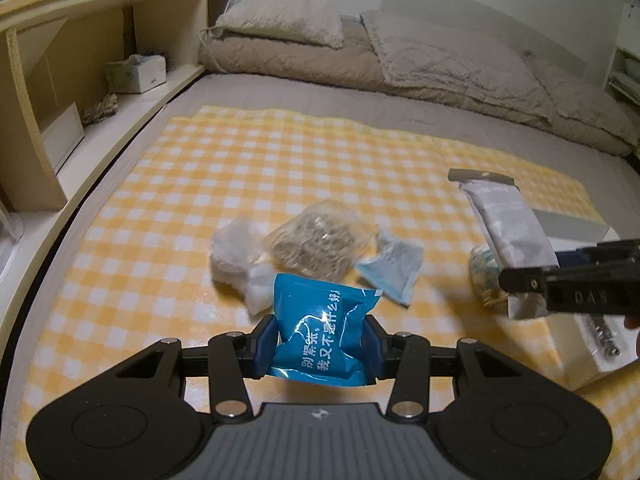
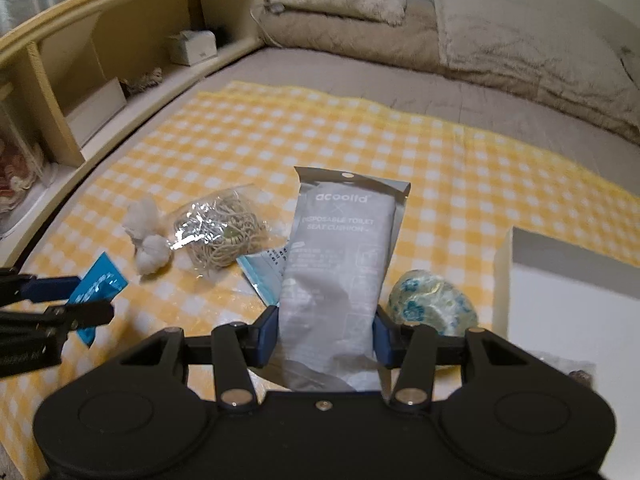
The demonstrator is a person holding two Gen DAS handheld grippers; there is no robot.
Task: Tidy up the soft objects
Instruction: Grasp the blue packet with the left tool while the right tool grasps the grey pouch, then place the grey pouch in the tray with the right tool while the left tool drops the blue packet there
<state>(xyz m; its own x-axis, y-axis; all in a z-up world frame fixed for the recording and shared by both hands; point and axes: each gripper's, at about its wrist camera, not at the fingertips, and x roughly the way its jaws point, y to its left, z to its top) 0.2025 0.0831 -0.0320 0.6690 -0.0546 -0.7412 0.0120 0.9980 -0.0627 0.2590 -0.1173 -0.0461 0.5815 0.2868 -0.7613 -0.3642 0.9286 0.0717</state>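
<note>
My left gripper [image 1: 320, 340] is shut on a blue foil packet [image 1: 324, 320] with white Chinese print, held above the yellow checked cloth [image 1: 240, 168]; it also shows in the right wrist view [image 2: 96, 284]. My right gripper [image 2: 326, 332] is shut on a grey "disposable toilet seat cushion" pack [image 2: 340, 248], seen in the left wrist view too [image 1: 508, 220]. On the cloth lie a white cotton bundle [image 1: 236, 256], a clear bag of beige string [image 1: 320, 240], a light blue mask packet [image 1: 394, 268] and a blue-flowered soft roll [image 2: 434, 304].
A white open box [image 2: 568, 300] stands at the right on the cloth, with a small clear bag [image 2: 576, 372] by it. A wooden shelf unit [image 1: 80, 60] with a tissue box [image 1: 138, 72] runs along the left. Pillows and a folded blanket [image 1: 440, 60] lie at the far end of the bed.
</note>
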